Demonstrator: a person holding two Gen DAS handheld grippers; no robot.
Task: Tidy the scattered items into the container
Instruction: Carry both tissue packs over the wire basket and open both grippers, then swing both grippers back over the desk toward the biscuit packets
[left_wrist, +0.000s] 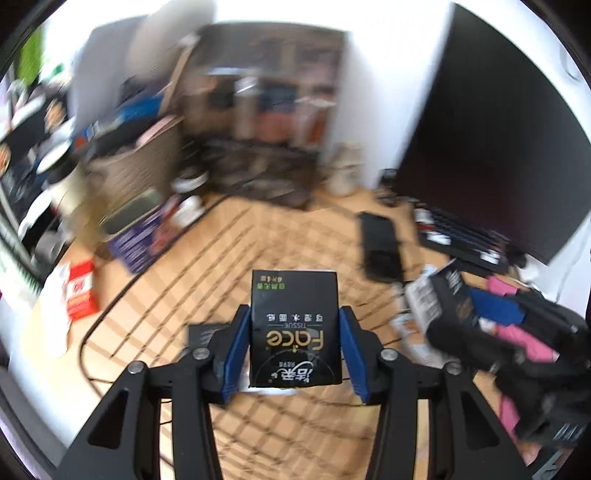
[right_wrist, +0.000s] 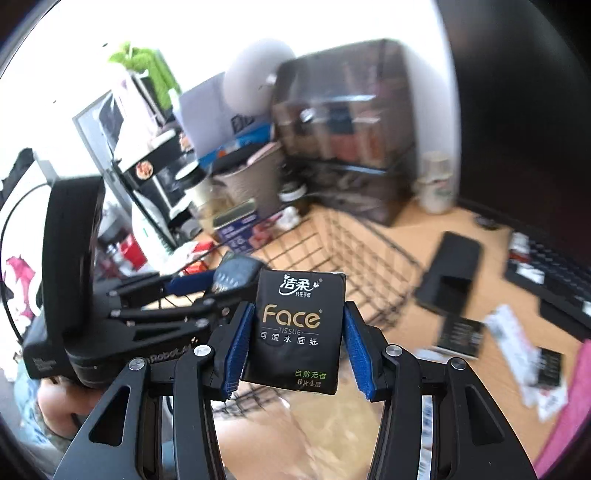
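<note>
Clearly, each gripper clamps its own black "Face" tissue pack: the left gripper (left_wrist: 294, 345) holds one (left_wrist: 294, 328), the right gripper (right_wrist: 297, 341) another (right_wrist: 295, 326), long axes pointing forward. Just beyond, the black wire basket (right_wrist: 354, 254) stands open-topped on the wooden desk (right_wrist: 413, 325), the left pack nearer over it.
</note>
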